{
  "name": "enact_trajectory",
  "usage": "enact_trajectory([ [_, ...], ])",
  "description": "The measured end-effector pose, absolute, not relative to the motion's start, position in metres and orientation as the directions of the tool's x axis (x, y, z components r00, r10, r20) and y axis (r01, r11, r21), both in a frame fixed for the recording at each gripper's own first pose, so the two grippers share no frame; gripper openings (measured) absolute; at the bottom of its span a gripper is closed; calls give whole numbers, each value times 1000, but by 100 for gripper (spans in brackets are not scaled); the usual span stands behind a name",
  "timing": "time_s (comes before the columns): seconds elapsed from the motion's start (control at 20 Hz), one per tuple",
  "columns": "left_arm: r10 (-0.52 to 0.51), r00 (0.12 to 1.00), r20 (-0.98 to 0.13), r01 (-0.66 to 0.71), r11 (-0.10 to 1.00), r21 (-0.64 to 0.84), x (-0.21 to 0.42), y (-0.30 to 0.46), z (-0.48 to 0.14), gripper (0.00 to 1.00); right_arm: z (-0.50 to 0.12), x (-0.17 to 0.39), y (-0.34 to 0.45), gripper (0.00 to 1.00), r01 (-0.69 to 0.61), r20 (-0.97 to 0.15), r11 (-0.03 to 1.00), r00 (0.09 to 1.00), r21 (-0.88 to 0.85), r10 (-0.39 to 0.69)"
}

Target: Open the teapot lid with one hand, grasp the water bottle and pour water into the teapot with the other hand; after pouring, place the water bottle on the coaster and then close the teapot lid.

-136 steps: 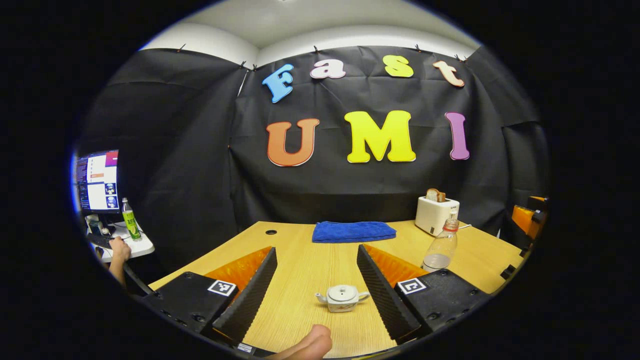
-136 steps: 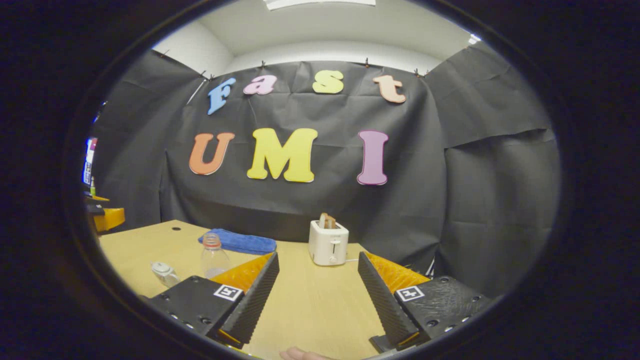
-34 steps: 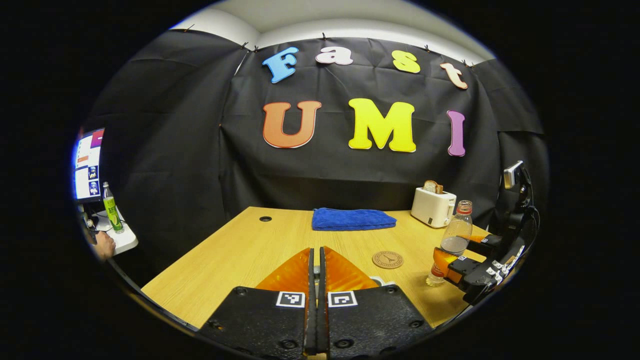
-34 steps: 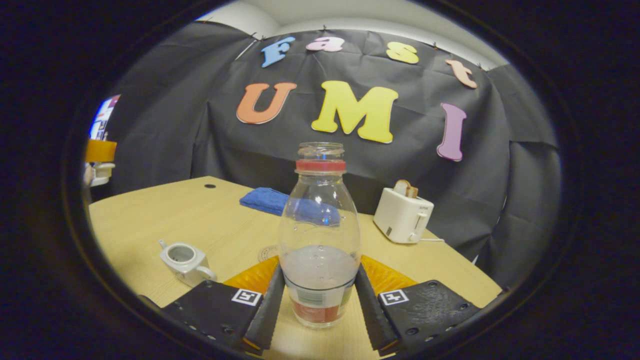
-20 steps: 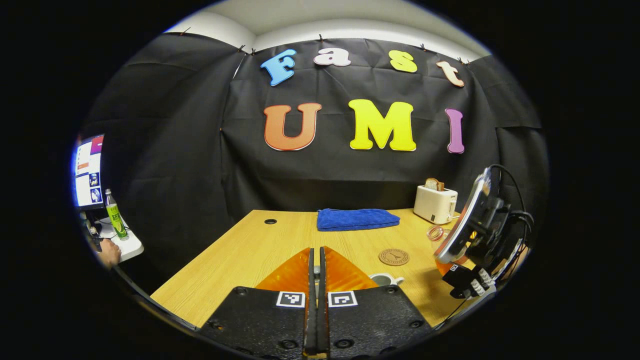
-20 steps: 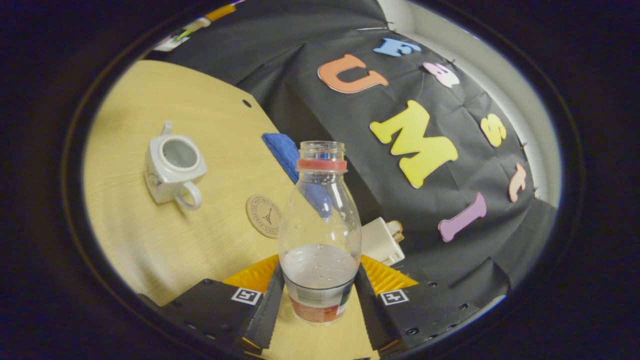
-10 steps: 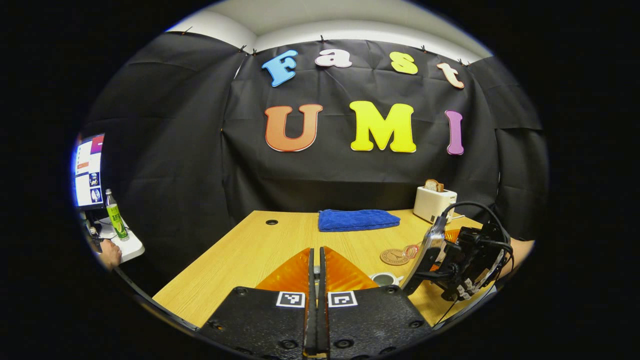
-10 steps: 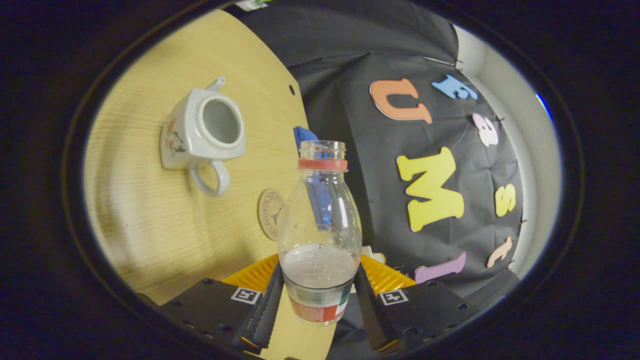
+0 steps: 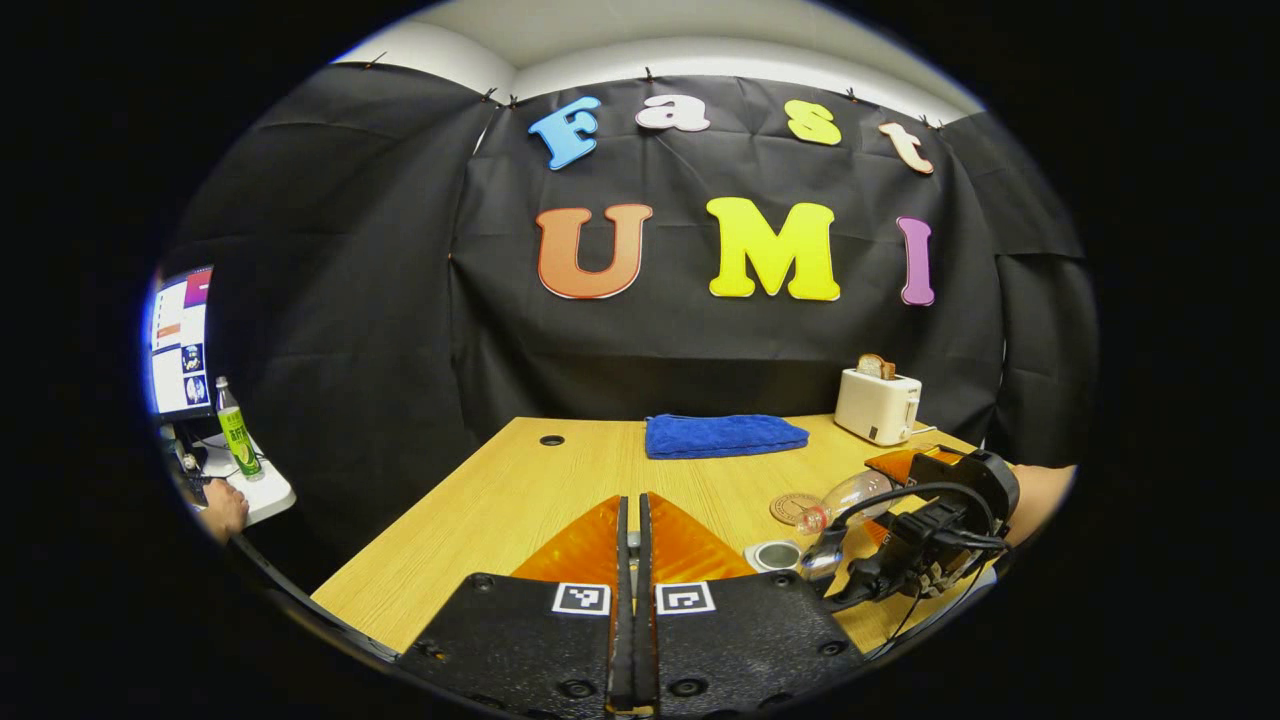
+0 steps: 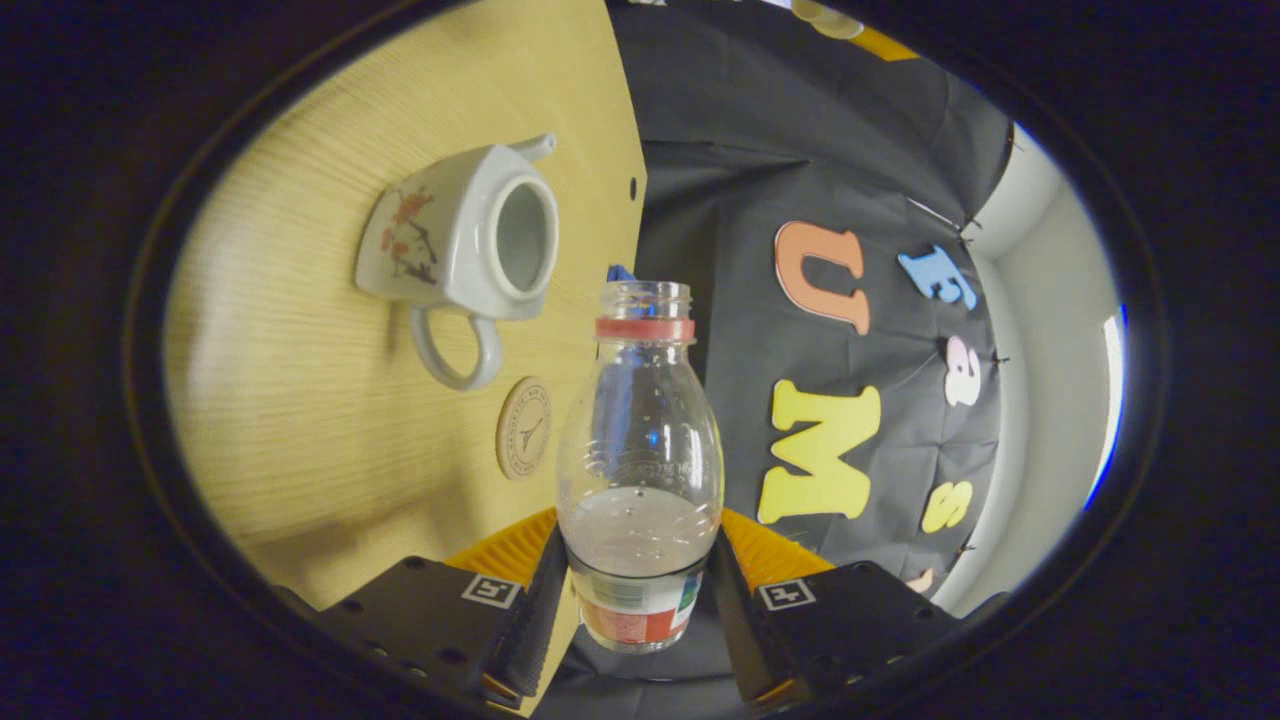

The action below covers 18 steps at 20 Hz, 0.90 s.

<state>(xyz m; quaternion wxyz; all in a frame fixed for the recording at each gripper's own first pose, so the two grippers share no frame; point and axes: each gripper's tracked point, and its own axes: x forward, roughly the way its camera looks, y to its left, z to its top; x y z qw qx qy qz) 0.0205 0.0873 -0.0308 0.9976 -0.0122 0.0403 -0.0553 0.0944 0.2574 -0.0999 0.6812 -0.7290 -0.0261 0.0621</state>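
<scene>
My right gripper [image 10: 638,560] is shut on the clear water bottle [image 10: 640,470], gripping its lower part; the bottle has no cap and holds a little water. Seen in the left gripper view, the bottle [image 9: 850,497] lies tipped almost flat in the right gripper [image 9: 890,497], its mouth just right of the white teapot [image 9: 775,553]. The teapot [image 10: 460,235] stands open, without its lid. I see no stream of water. The round coaster [image 10: 523,427] lies bare beside the teapot's handle. My left gripper [image 9: 630,500] is shut, raised to the teapot's left; the lid sits hidden between its fingers.
A blue towel [image 9: 725,435] and a white toaster [image 9: 877,405] with bread sit at the back of the wooden table [image 9: 500,510]. Off to the left, a side table carries a green bottle [image 9: 235,440] and a monitor, with a person's hand [image 9: 225,505] there.
The right gripper has lifted the bottle, tilted it further over and brought its mouth down next to the open teapot. The left gripper has stayed shut and nearly still.
</scene>
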Motion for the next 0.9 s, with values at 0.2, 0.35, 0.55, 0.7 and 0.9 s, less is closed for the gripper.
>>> enact_trajectory([
  [0.2,-118,990,-76,117,993,-18,20,85,-31,3,-93,94,262,72,8,-15,-161,990,-987,141],
  [0.35,-118,990,-80,117,993,-12,19,86,-32,3,-93,93,260,71,31,0,-227,991,-974,135],
  [0.55,-120,989,-82,120,993,-11,19,85,-32,3,-91,95,262,71,65,24,-270,988,-961,154],
  [0.7,-122,989,-82,122,992,-9,19,84,-31,3,-88,92,267,70,89,40,-285,984,-954,173],
  [0.9,-120,989,-86,120,993,-5,18,85,-32,3,-81,89,273,71,139,77,-315,976,-939,203],
])
